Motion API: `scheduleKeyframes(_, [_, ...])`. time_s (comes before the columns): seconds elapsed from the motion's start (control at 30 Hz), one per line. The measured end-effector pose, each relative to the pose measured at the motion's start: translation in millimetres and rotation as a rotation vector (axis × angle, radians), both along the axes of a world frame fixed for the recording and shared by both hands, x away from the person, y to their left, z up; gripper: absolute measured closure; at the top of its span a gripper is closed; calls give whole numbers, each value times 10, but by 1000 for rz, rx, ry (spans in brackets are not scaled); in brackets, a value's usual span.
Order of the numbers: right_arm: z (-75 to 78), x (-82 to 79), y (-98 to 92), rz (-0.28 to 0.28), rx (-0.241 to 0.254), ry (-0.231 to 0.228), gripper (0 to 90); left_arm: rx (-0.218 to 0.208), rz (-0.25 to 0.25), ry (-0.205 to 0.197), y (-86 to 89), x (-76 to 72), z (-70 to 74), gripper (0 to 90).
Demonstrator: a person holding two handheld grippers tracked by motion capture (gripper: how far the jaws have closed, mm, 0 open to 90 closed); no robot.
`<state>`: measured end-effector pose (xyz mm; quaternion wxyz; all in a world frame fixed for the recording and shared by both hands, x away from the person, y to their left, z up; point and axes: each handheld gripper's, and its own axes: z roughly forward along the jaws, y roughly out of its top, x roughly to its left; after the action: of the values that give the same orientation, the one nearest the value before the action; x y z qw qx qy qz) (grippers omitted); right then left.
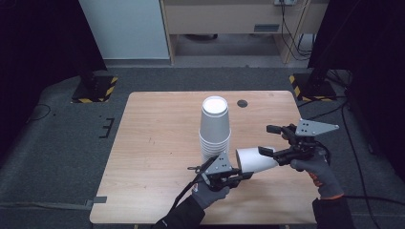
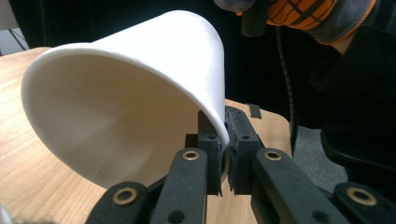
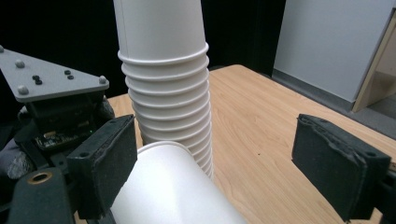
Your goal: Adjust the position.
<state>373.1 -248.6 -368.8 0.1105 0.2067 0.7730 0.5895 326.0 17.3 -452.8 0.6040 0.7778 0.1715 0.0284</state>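
A tall stack of upside-down white paper cups [image 1: 214,126] stands mid-table and rises close ahead in the right gripper view [image 3: 166,93]. One single white cup [image 1: 255,160] lies on its side in the air just right of the stack. My left gripper [image 1: 246,175] is shut on the rim of that cup [image 2: 130,102], the thin wall pinched between its pads [image 2: 223,154]. My right gripper [image 1: 266,139] is open, with its jaws standing wide on either side of the cup's closed end [image 3: 173,191]; one pad [image 3: 109,158] is near the cup, whether touching I cannot tell.
The wooden table [image 1: 157,143] has a small black round mark [image 1: 242,103] near its far edge. Bare wood lies to the left of the stack and behind it. Two stand bases with hazard stripes [image 1: 95,88] [image 1: 313,86] sit on the floor beyond the table.
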Motion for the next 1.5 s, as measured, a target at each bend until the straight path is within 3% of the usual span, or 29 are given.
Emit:
scheduleKeyframes(0.7, [-74,27,-62,103,-157,20,147,-4,-33,9,-44,-1,18,853])
scheduleKeyframes(1.2, [-163,9,-48,172,-228,45,152,-3,-41,18,-47,13,21,853])
scheduleKeyframes(1.5, [-208,7,-35,188,-237,53,151,-8,-38,20,-15,15,37,853])
